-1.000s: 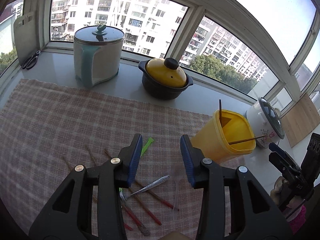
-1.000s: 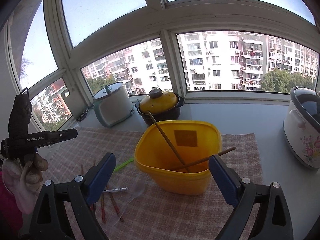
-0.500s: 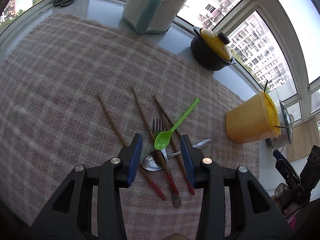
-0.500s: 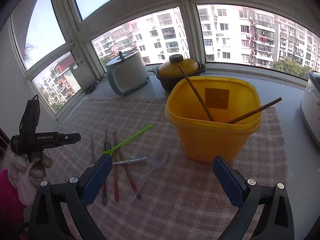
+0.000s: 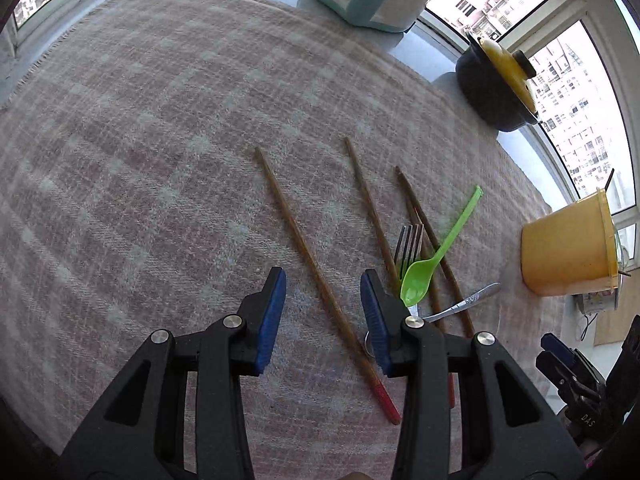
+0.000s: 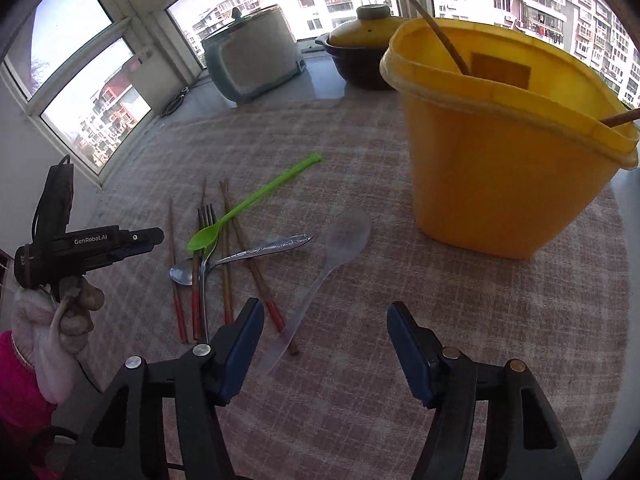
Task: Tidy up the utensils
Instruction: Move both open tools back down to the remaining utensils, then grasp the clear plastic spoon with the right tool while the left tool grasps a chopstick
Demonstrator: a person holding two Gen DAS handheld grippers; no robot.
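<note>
Down on the checked cloth (image 5: pixel 168 128), the left gripper (image 5: pixel 322 312) is held over a single chopstick (image 5: pixel 316 276), which runs between its blue pads (image 5: pixel 270 316) from about eleven o'clock toward five o'clock. The jaws are seen partly spread, with clear gaps on both sides of the stick, so nothing is pinched. Just beside the pad at three o'clock a heap of utensils is found: a fork (image 5: pixel 408 246), a green spoon (image 5: pixel 430 264) lying across it, a metal spoon (image 5: pixel 460 304) and further chopsticks (image 5: pixel 370 204).

From the right wrist view, the right gripper (image 6: pixel 324 344) is seen with its jaws spread wide; they have just been closing, yet nothing is gripped. A clear plastic spoon (image 6: pixel 332 256) lies on the cloth with its bowl toward twelve o'clock and its handle end near the pad at nine o'clock; whether that pad touches it cannot be told. At ten o'clock the same heap is visible, with the green spoon (image 6: pixel 248 204), the metal spoon (image 6: pixel 240 258) and the fork (image 6: pixel 205 248) crossing red-tipped chopsticks (image 6: pixel 228 280).

A yellow bucket (image 6: pixel 500 160) is stood at one o'clock on the cloth, well apart from the heap, and two chopsticks (image 6: pixel 440 36) are propped inside it. At nine o'clock the left gripper (image 6: pixel 148 238) is seen, held in a gloved hand (image 6: pixel 52 320).
</note>
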